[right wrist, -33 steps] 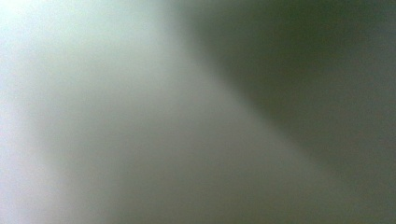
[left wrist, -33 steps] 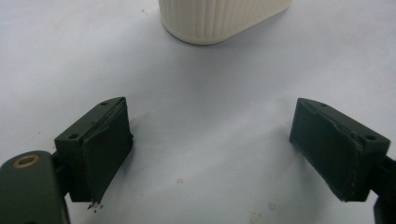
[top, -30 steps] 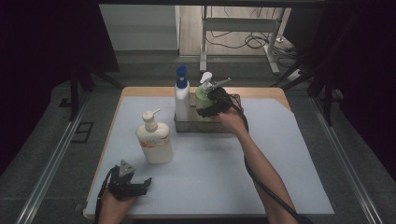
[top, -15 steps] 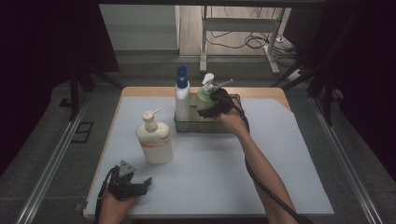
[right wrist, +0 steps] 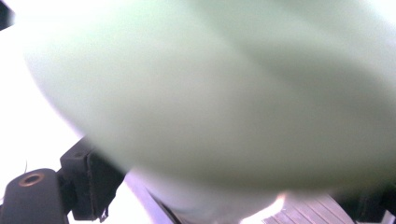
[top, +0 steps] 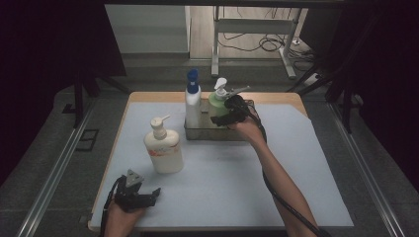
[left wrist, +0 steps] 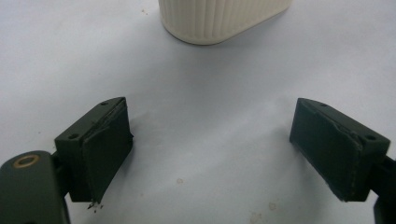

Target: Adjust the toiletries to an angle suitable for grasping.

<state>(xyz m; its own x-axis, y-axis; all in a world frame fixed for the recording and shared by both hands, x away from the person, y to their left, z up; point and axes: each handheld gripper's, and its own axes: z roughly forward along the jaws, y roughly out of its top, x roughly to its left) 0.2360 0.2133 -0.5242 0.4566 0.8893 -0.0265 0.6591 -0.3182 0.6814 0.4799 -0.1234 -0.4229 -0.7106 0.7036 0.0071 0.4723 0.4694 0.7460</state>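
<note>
My left gripper (top: 146,196) low at the near edge, jaws spread wide and empty, left hand (top: 121,219) behind it, my right arm stretched forward, right gripper (top: 223,112) jaws wide around a green bottle (top: 216,103)

Taking the metal tray (top: 225,134) as landmark: 2 bottles stand in it, a white one with a blue cap (top: 192,101) at its left end and a green pump bottle (top: 218,102) beside it, with almost no gap between them. The right gripper (top: 228,112) sits against the green bottle's right side, blocking that flank. The tray's right half looks open. Left and nearer than the tray, a cream pump bottle (top: 163,148) stands alone; a lane of bare mat (top: 296,163) separates it from the tray. Right of the tray the mat lies free apart from the reaching forearm.
</note>
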